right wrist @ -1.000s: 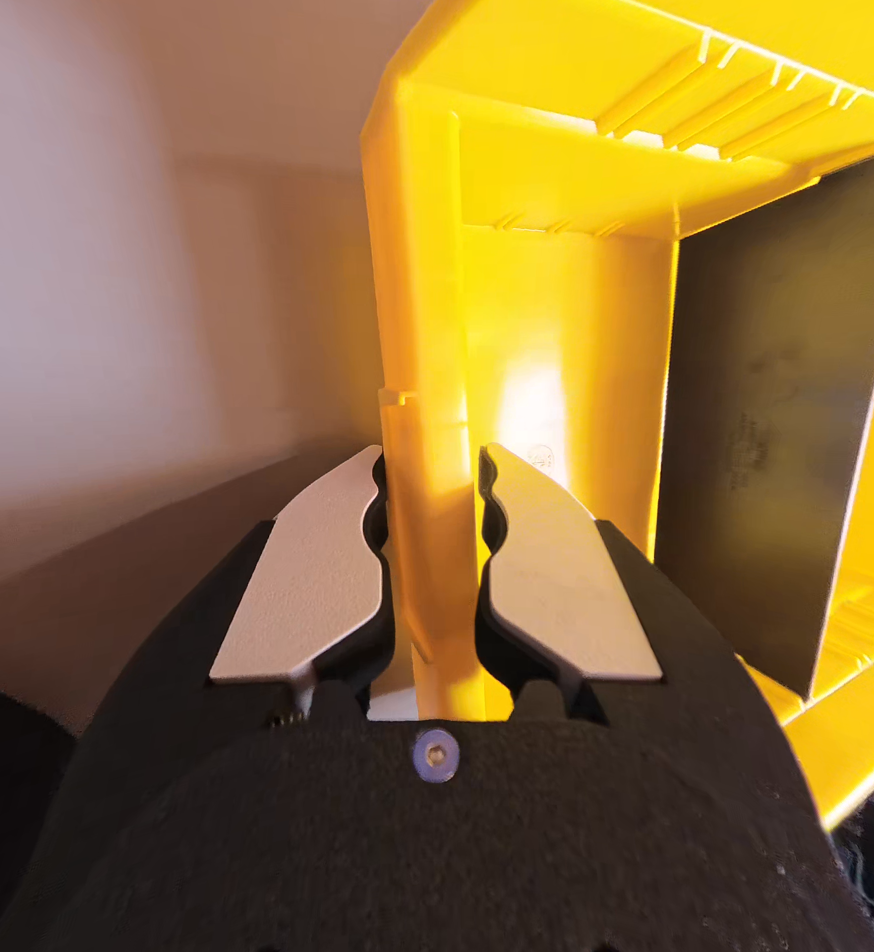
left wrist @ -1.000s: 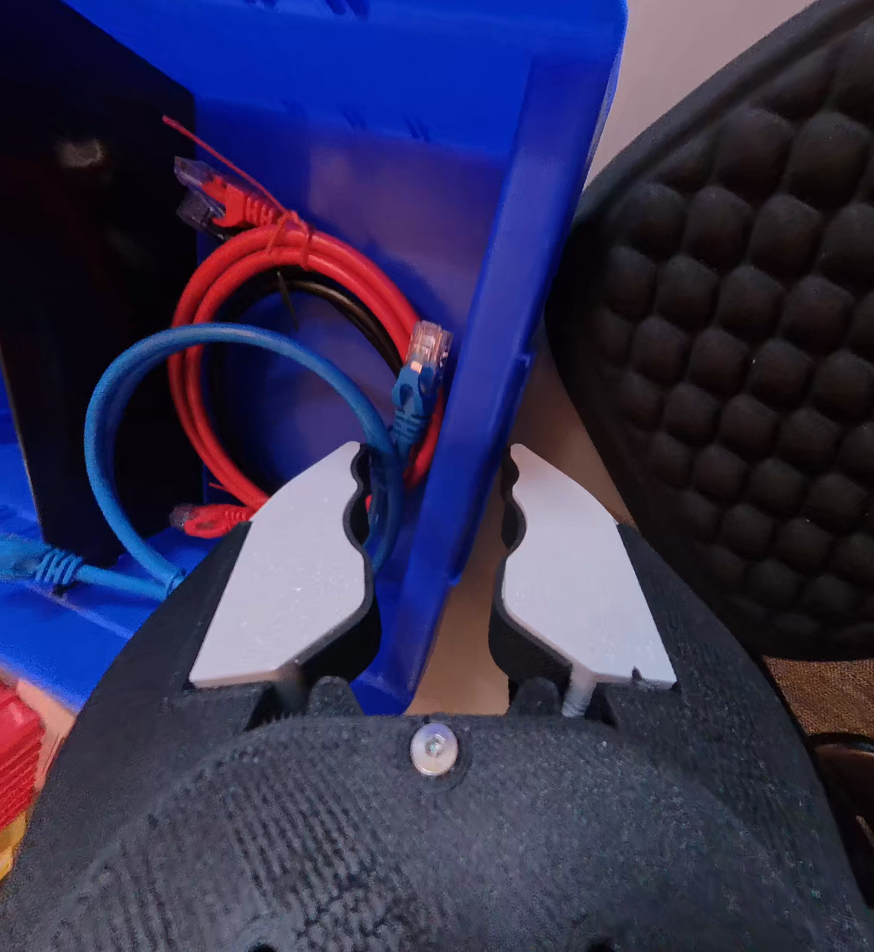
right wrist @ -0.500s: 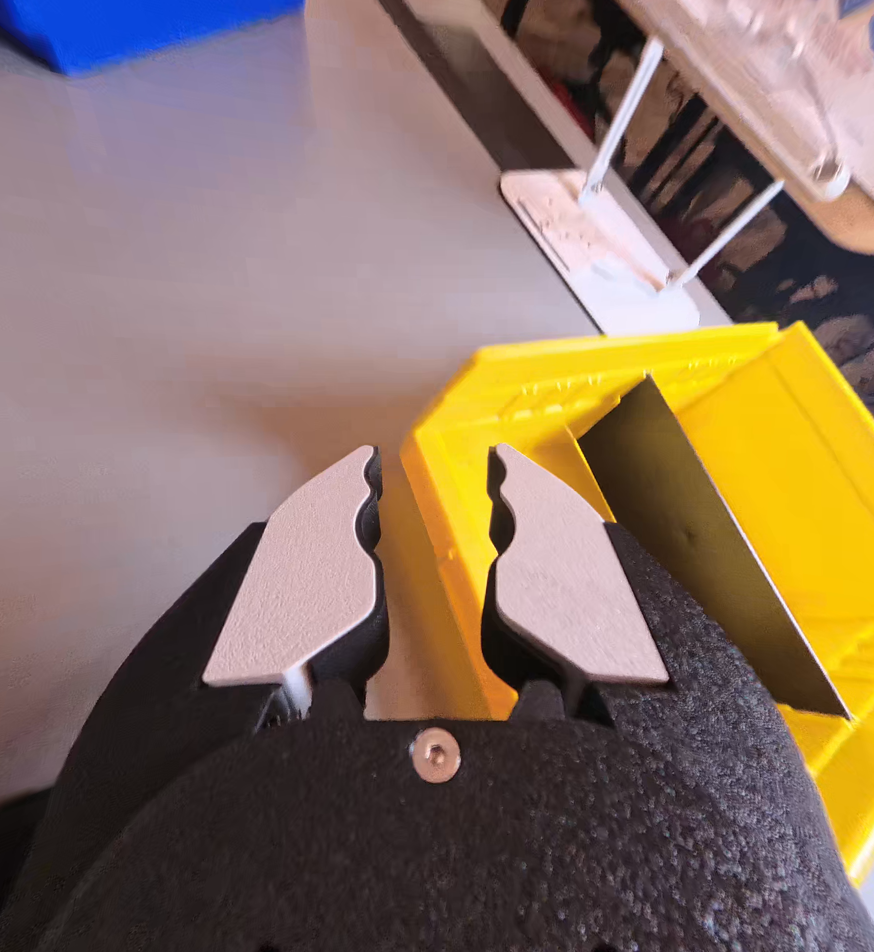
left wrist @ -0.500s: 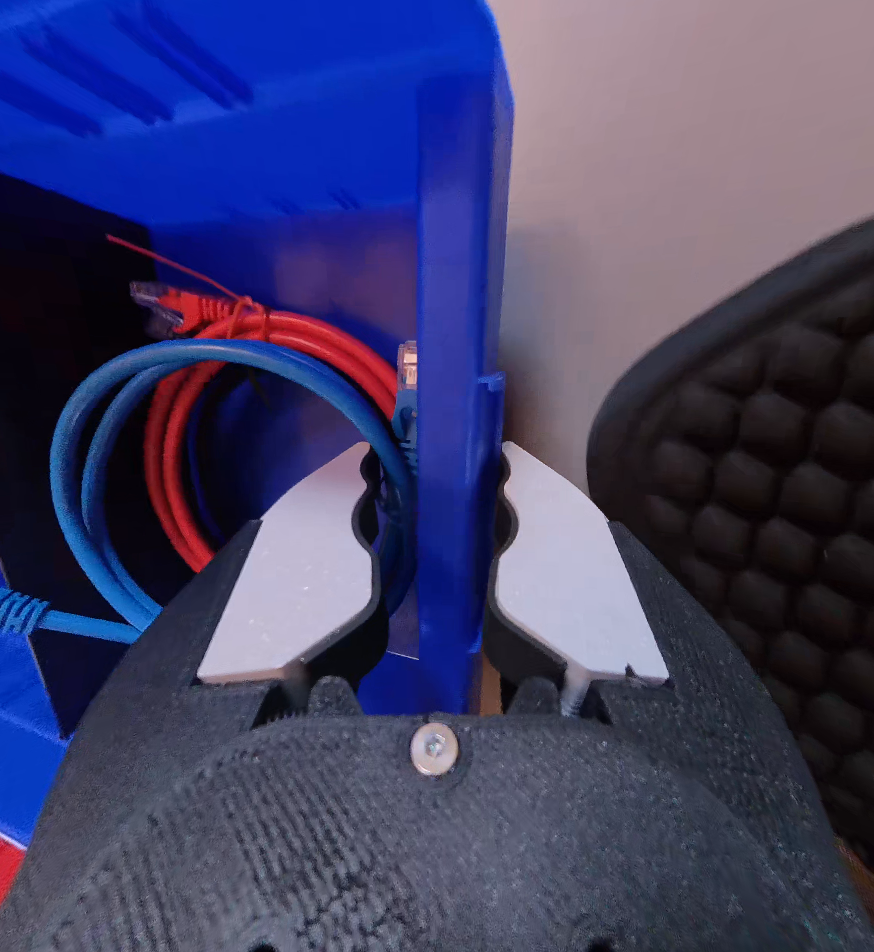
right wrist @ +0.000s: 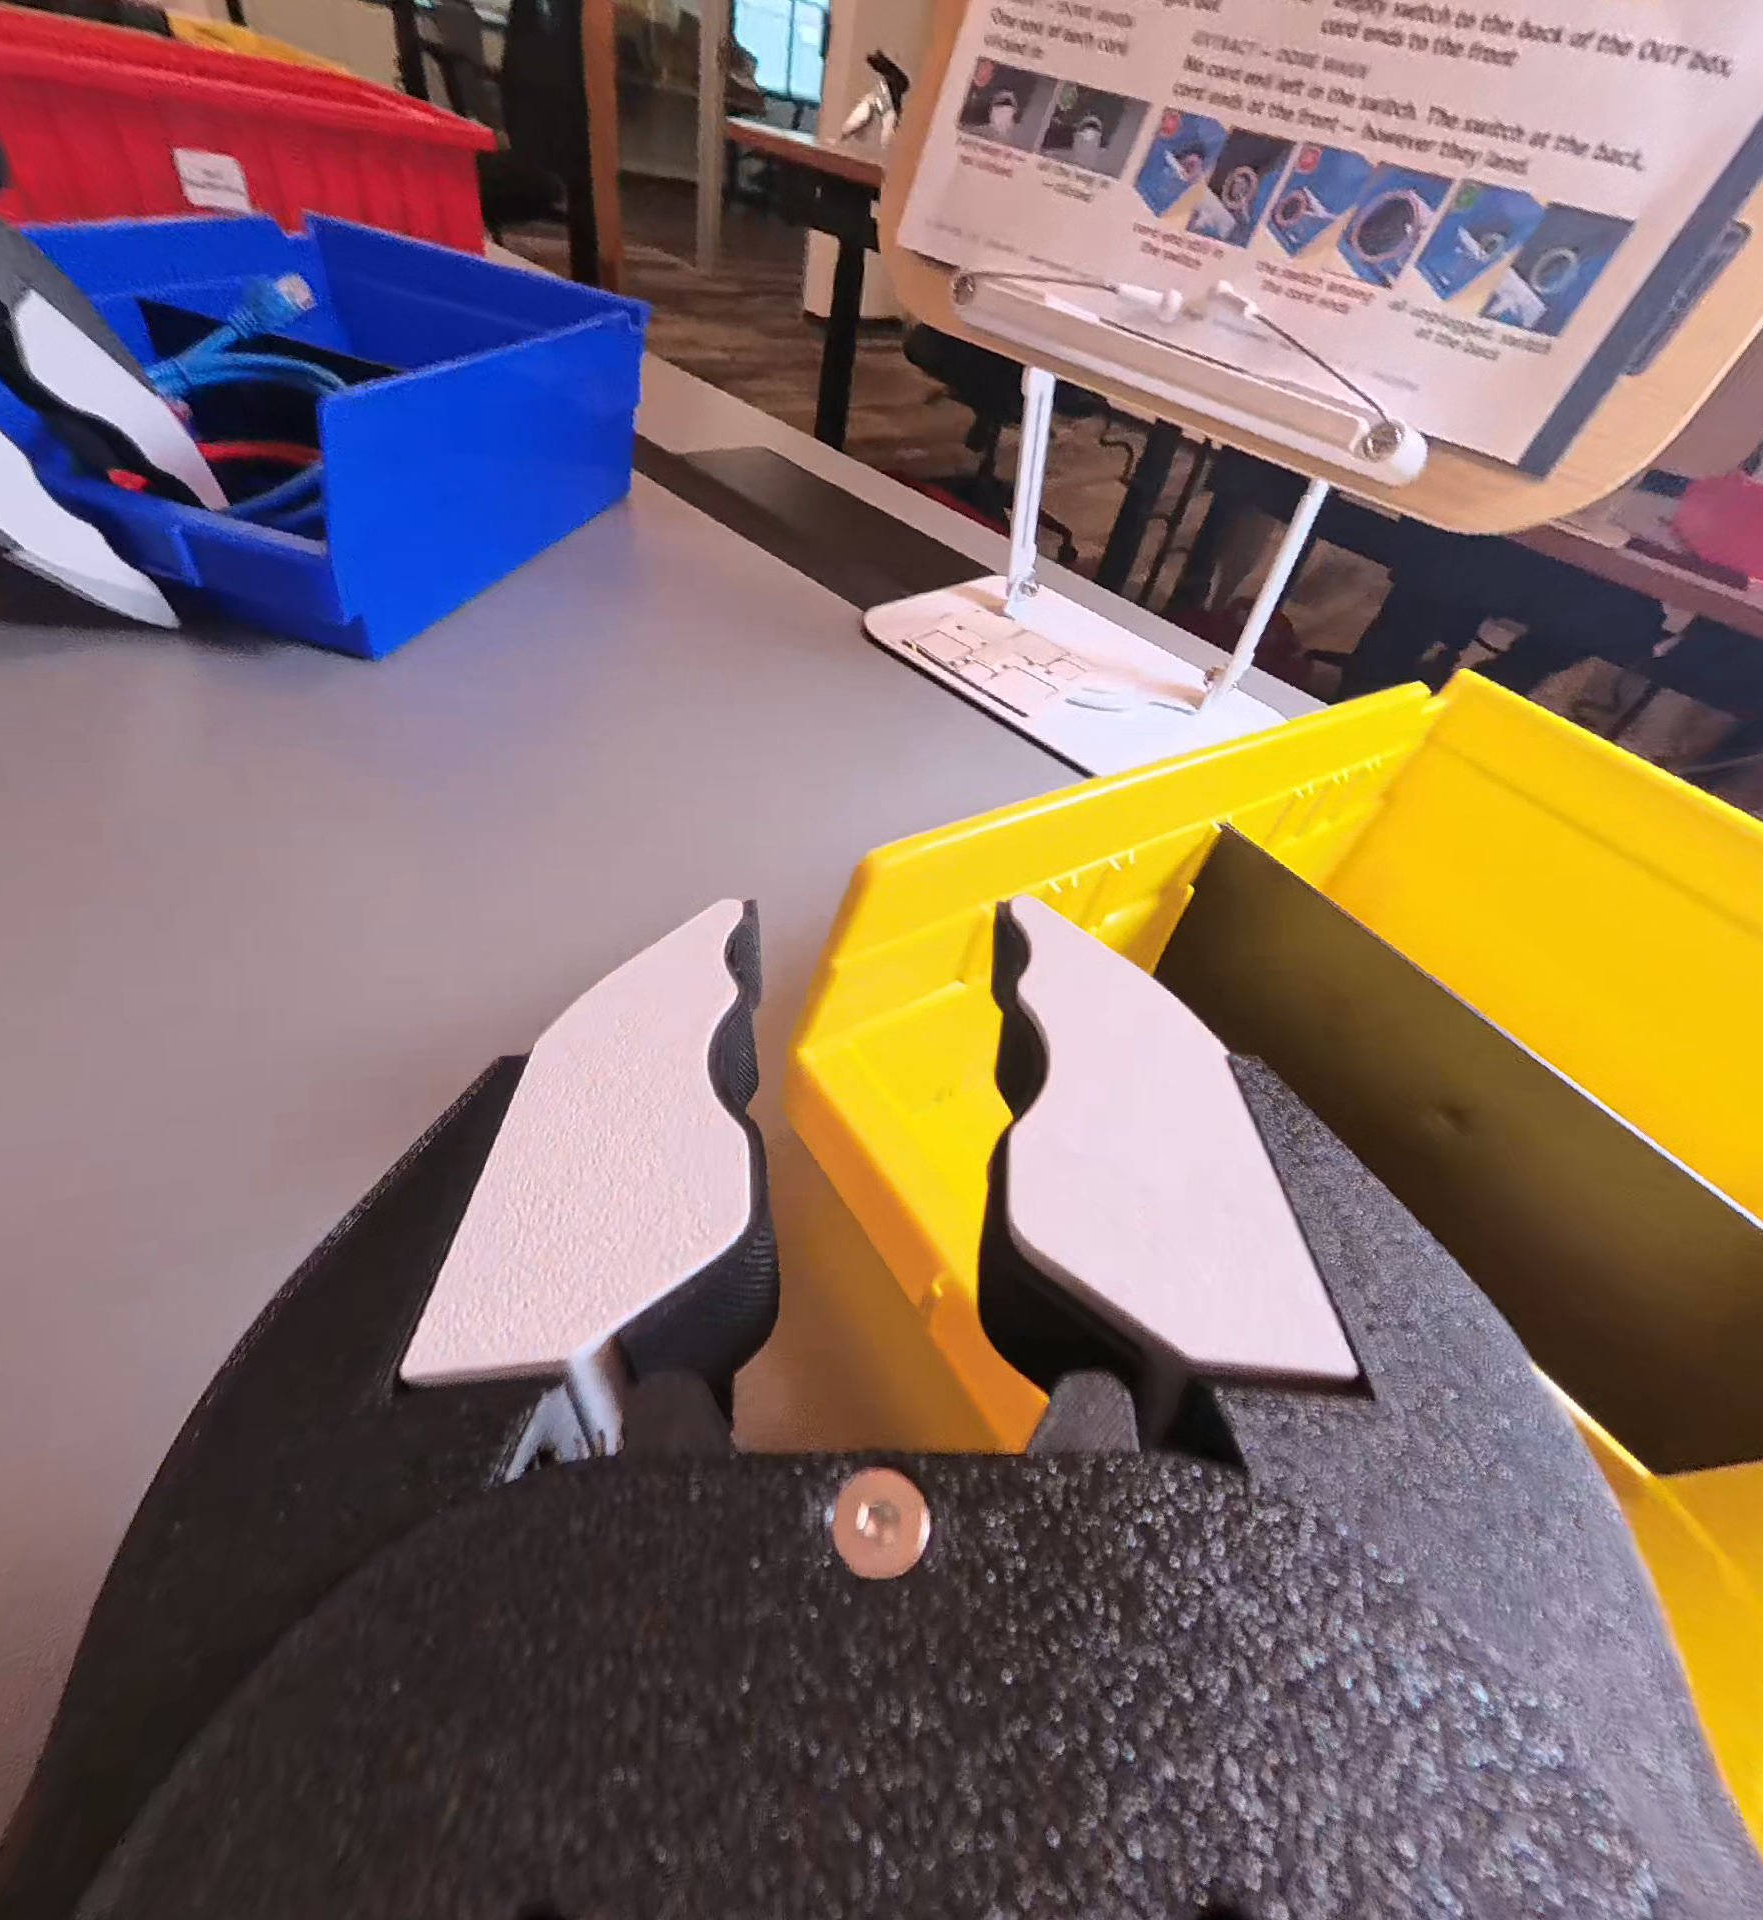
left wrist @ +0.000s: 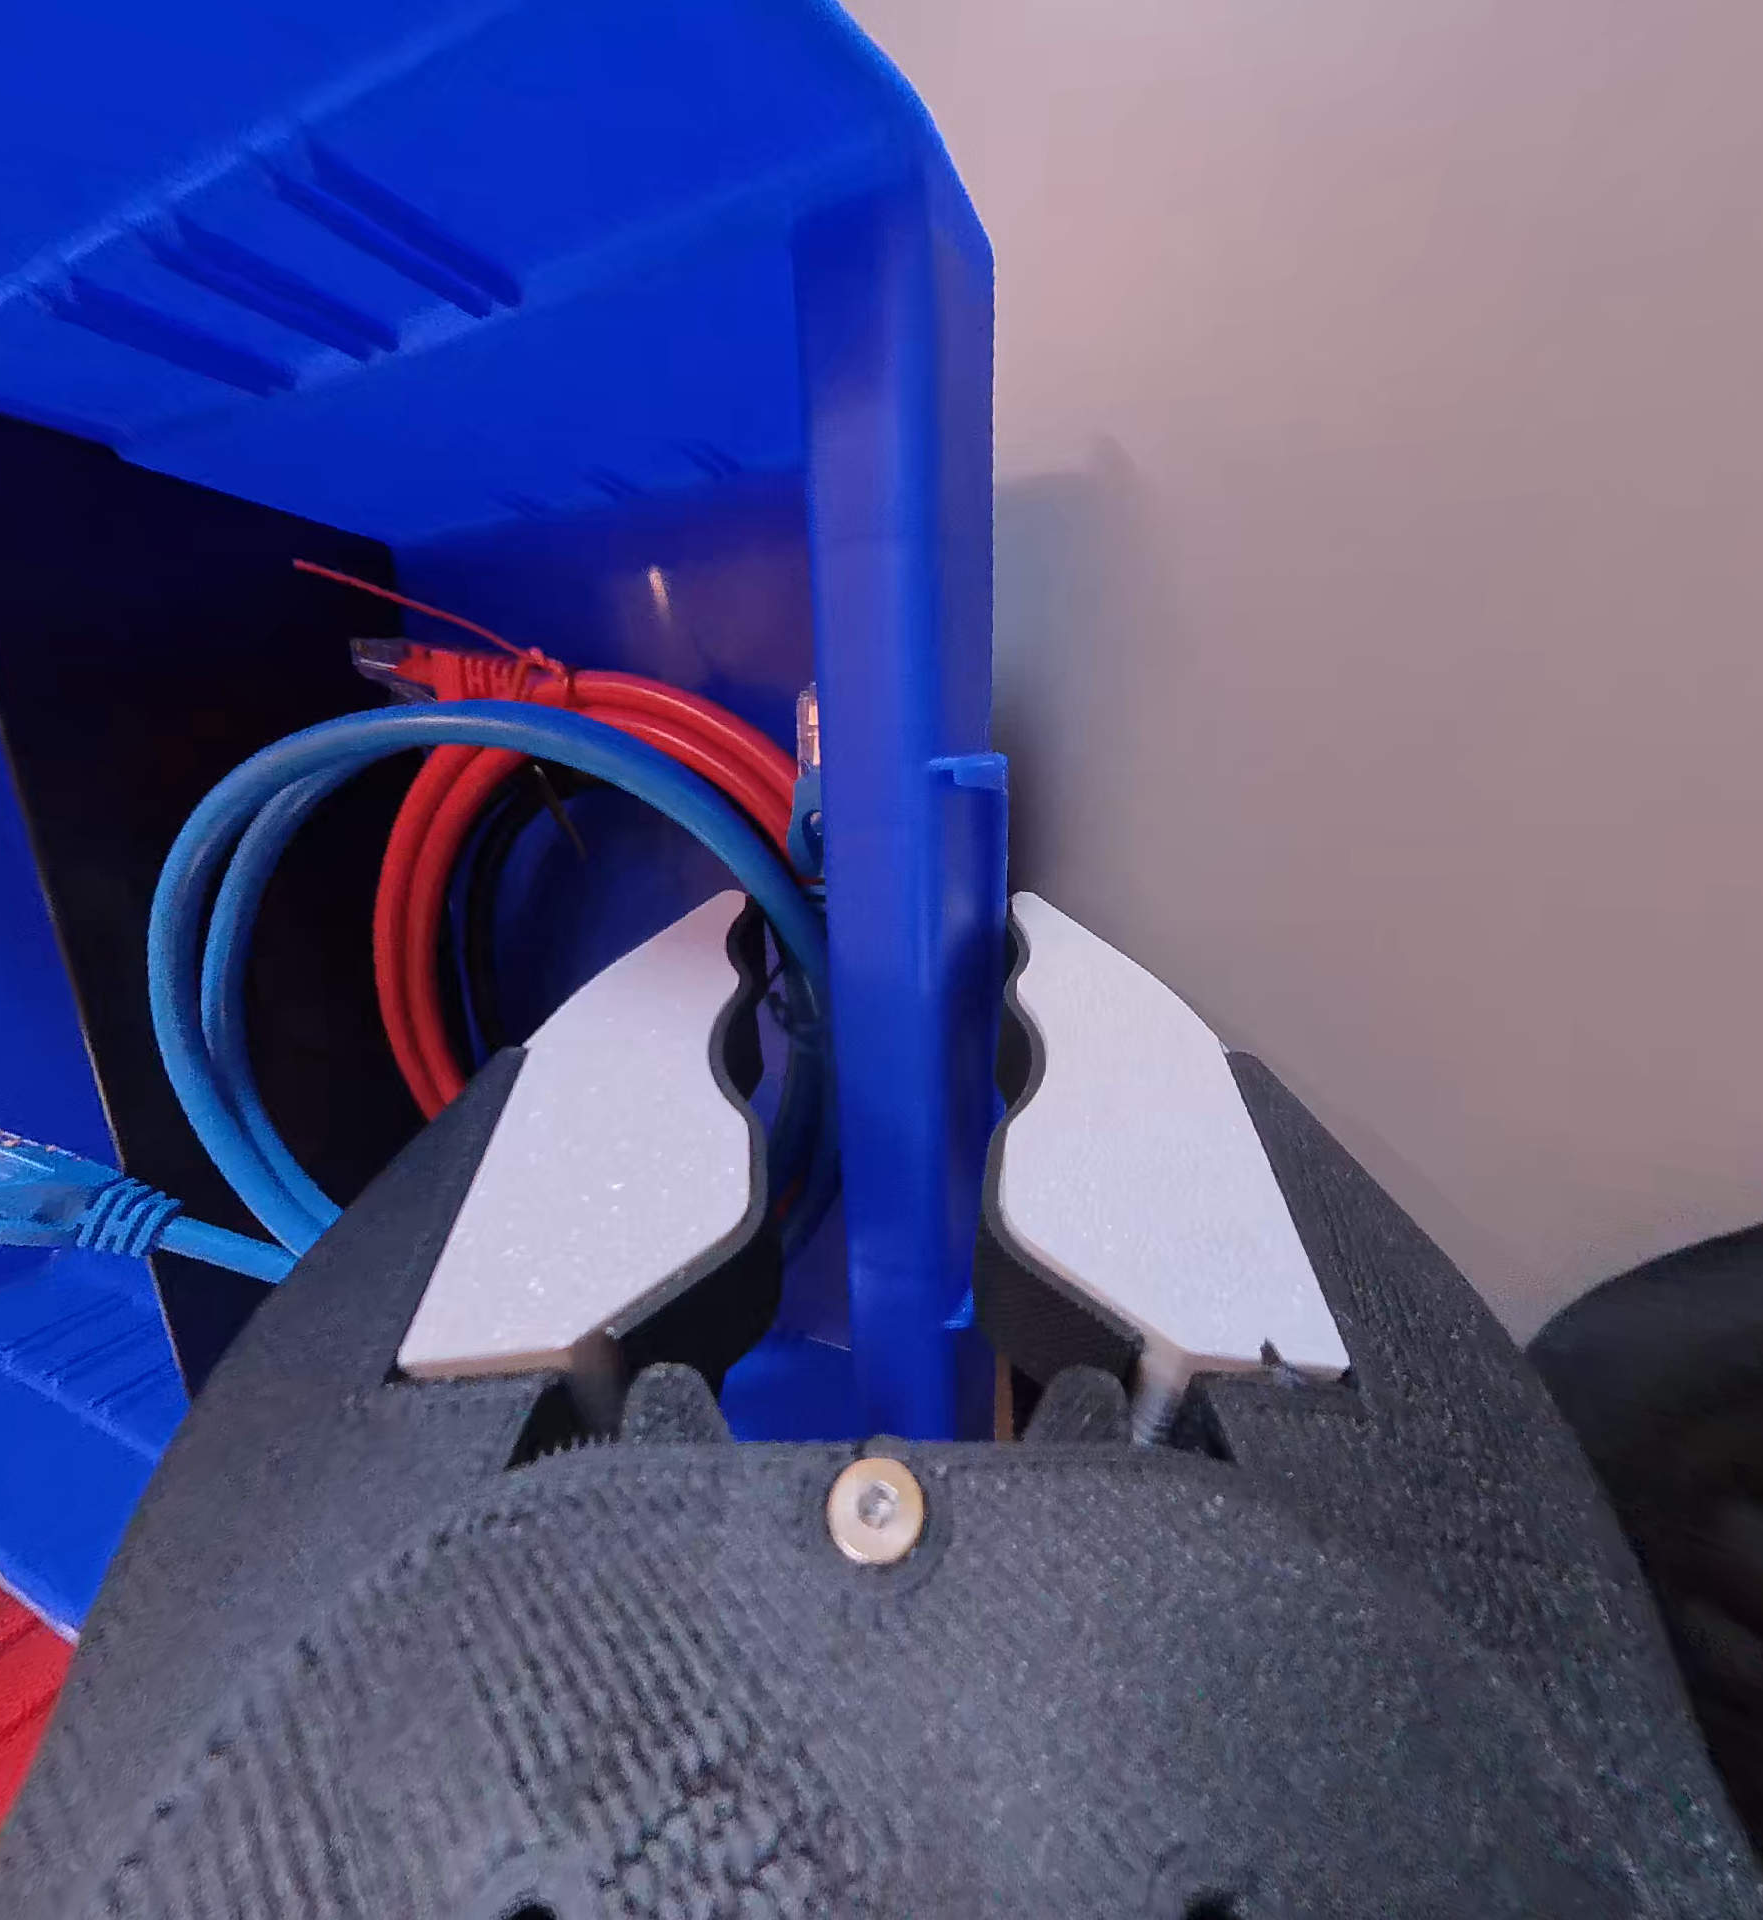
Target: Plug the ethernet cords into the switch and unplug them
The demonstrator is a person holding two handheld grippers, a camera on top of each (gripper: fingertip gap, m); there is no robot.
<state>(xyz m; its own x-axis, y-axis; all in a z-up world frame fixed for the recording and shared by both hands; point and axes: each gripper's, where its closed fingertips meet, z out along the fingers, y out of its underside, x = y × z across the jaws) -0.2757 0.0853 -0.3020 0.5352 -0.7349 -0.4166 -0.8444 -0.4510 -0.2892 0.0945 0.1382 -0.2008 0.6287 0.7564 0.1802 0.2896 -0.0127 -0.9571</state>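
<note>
At twelve o'clock between the left gripper's (left wrist: pixel 872 997) narrow jaws stood the blue bin's (left wrist: pixel 898 727) wall, cords (left wrist: pixel 503 790) coiled at ten o'clock inside, while the right gripper (right wrist: pixel 872 1023) hung part-open over the yellow bin's (right wrist: pixel 861 1049) corner; best to set both bins down level before reaching in.

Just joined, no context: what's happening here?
Setup stage, nothing plugged in. The left gripper straddles the side wall of the blue bin, which holds coiled blue cords and red cords. The right gripper is open at the corner of the yellow bin on the grey table.
</note>
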